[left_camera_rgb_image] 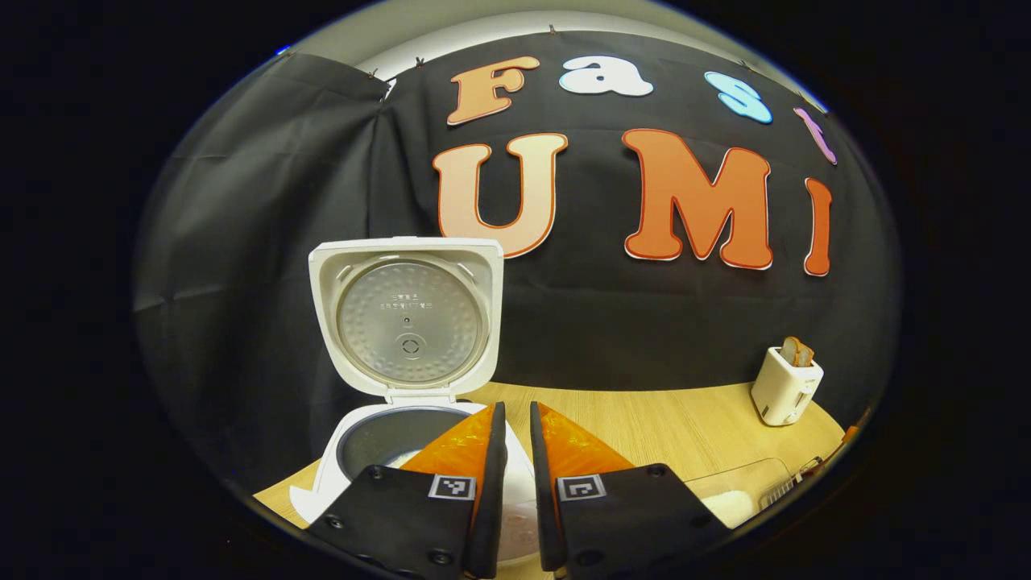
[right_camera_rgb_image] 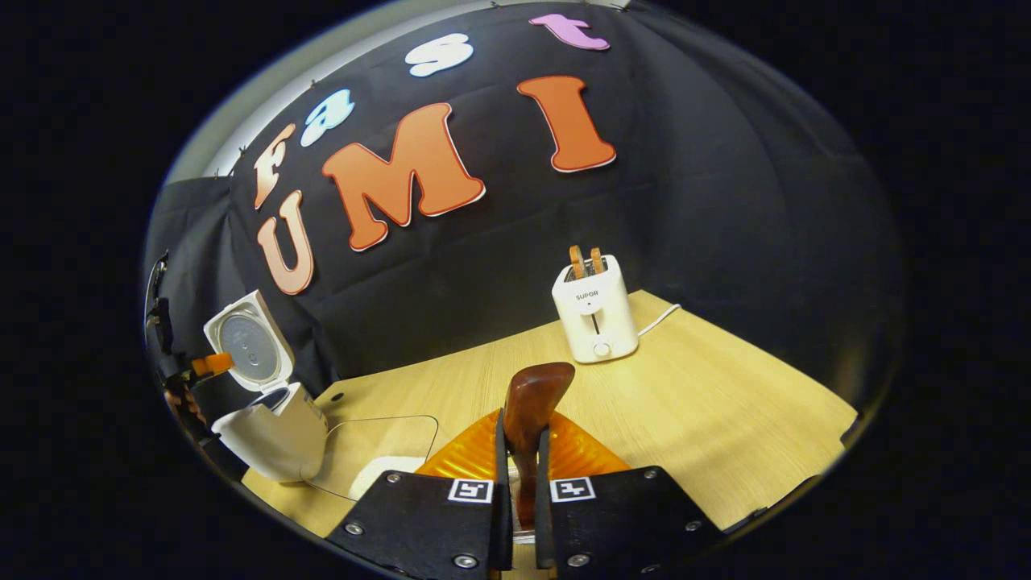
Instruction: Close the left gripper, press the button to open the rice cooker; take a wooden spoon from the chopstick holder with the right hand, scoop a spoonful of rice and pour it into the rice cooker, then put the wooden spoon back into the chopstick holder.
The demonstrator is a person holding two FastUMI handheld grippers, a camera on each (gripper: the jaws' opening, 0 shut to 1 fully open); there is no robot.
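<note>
In the left gripper view, my left gripper [left_camera_rgb_image: 517, 419] has its fingers drawn close with only a narrow gap between them, nothing held, positioned just above the front of the rice cooker [left_camera_rgb_image: 362, 451]. The cooker sits at the left end of the wooden table [left_camera_rgb_image: 676, 427]; its lid [left_camera_rgb_image: 408, 316] stands upright and fully open, metal inner plate facing me, and the inner pot [left_camera_rgb_image: 387, 439] is exposed below it. To the right of the fingers I see the rim of a clear container [left_camera_rgb_image: 737, 487] with something white in it, probably the rice, though the edge of the view is too distorted to be sure. A white toaster [left_camera_rgb_image: 785, 387] with bread slices in its slots stands far right against the wall. In the right gripper view, my right gripper [right_camera_rgb_image: 517, 435] is pinching the wooden spoon [right_camera_rgb_image: 533, 403]: both fingers press on the handle, and the bowl of the spoon stands up above the fingertips. The same toaster [right_camera_rgb_image: 594, 318] is straight ahead, well apart from the spoon. The open rice cooker [right_camera_rgb_image: 270, 427] is far left, with the clear container [right_camera_rgb_image: 378, 451] just beside it and the left gripper [right_camera_rgb_image: 211, 364] near the lid [right_camera_rgb_image: 246, 342].
</note>
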